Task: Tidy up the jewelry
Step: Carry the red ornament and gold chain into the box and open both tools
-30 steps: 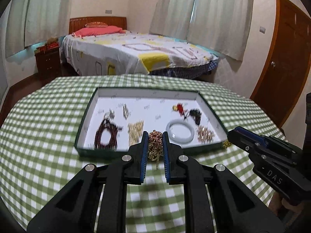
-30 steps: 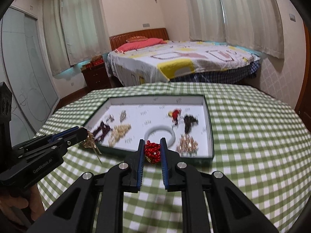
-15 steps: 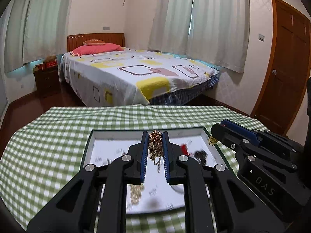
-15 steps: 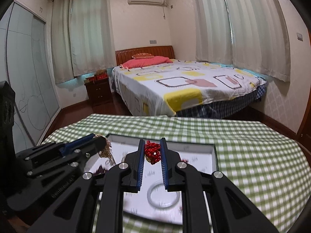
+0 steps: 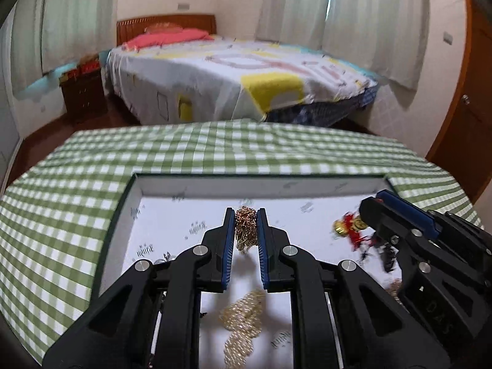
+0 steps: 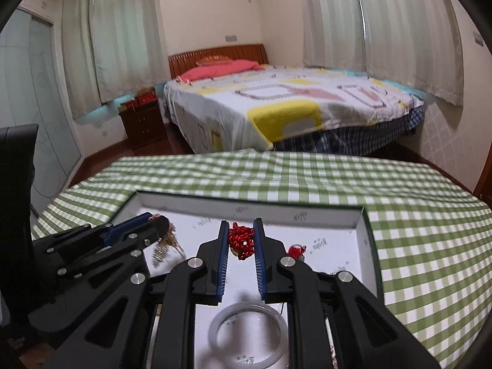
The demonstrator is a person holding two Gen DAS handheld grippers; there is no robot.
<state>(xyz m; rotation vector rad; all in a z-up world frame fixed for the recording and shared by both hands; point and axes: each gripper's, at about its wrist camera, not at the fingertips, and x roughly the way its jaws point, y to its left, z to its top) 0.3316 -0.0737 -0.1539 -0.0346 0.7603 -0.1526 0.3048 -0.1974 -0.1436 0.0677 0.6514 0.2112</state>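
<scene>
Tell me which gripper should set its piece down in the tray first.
Probably the left. The left gripper, shut on the gold chain, hangs over bare tray floor. The right gripper, shut on the red knot, sits above the white bangle, near another red charm.

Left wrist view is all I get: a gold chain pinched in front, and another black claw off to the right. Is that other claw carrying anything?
Observer: Yes. The right gripper is shut on a red knotted cord ornament, which its body hides from your side.
Visitor: Is anything lying underneath it?
Observer: A white bangle lies flat on the floor of the tray, below that gripper.
</scene>
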